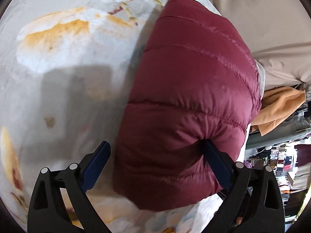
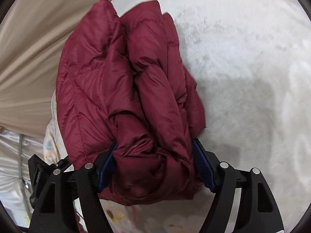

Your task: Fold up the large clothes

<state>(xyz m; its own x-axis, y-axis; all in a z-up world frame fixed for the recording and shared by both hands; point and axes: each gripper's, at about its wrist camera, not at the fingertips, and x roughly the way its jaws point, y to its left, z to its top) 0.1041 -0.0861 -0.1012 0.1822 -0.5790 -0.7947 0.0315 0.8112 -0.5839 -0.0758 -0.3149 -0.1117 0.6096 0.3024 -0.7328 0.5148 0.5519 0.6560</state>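
Note:
A dark red quilted puffer jacket (image 1: 190, 97) lies folded into a thick bundle on a pale floral blanket (image 1: 68, 68). My left gripper (image 1: 155, 147) is open wide; its right finger (image 1: 213, 159) presses into the bundle's near end and its left finger (image 1: 99, 163) stands just off the jacket's left edge. In the right wrist view the jacket (image 2: 116, 87) shows its bunched folded layers. My right gripper (image 2: 155, 155) has both blue pads against the bundle's near end, squeezing it between them.
Beige fabric (image 1: 272, 29) lies beyond the jacket, and also shows in the right wrist view (image 2: 29, 58). An orange garment (image 1: 278, 108) and cluttered shelves (image 1: 281, 165) are at the right. Silvery fabric (image 2: 13, 165) lies at the lower left.

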